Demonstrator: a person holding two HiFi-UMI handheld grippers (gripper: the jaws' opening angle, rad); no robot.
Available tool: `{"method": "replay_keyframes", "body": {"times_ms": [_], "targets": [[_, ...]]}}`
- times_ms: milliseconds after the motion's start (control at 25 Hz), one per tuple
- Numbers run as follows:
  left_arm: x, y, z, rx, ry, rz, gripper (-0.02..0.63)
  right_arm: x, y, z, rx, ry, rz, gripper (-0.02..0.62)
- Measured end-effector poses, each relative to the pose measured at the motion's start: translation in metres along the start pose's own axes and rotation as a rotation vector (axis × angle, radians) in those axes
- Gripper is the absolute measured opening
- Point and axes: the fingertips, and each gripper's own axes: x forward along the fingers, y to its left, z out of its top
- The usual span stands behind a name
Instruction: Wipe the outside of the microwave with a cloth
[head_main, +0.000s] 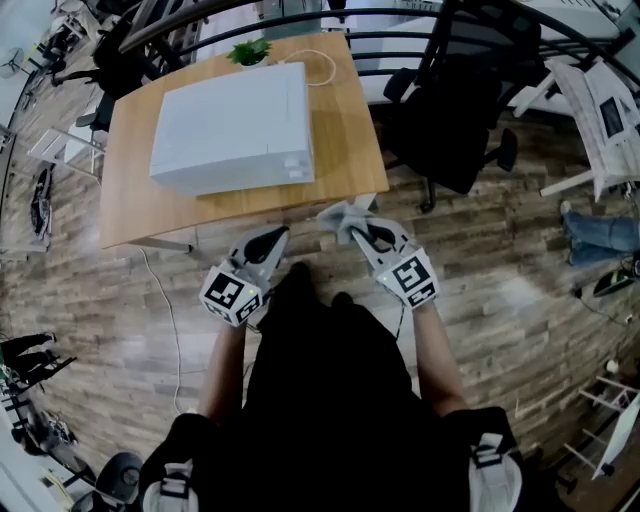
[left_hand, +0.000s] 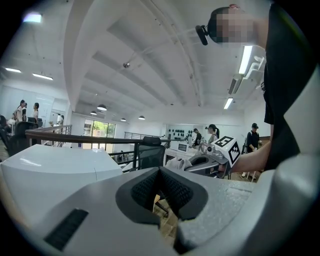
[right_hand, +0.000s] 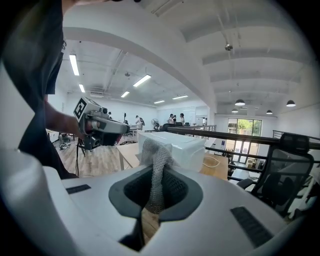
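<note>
A black office chair (head_main: 455, 100) stands on the wood floor at two o'clock, beside the surface (head_main: 130, 205). A small plant (head_main: 250, 50) and a white cable (head_main: 322, 62) sit at its far edge. The white microwave (head_main: 235, 125) rests on the surface at eleven o'clock from both tongs, which are held low off the near edge. The left tongs (head_main: 278, 234) are pressed together on nothing. The right tongs (head_main: 355, 228) pinch a grey cloth (head_main: 338, 214), well apart from the microwave.
</note>
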Motion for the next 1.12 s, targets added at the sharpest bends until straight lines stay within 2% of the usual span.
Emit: {"method": "replay_keyframes", "body": {"times_ms": [400,920,1120], "targets": [[0.032,0.041,0.011,0.023,0.017,-0.043,0.002,0.026,-0.028,-0.002,0.037,0.002,-0.039,0.018],[0.081,0.144,0.033,0.015,-0.006,-0.066,0.003,0.093,-0.079,0.009,0.051,0.051,-0.088,0.018],[0.094,0.181,0.039,0.026,-0.002,-0.067,0.003,0.120,-0.091,0.011,0.017,0.076,-0.082,0.018]]}}
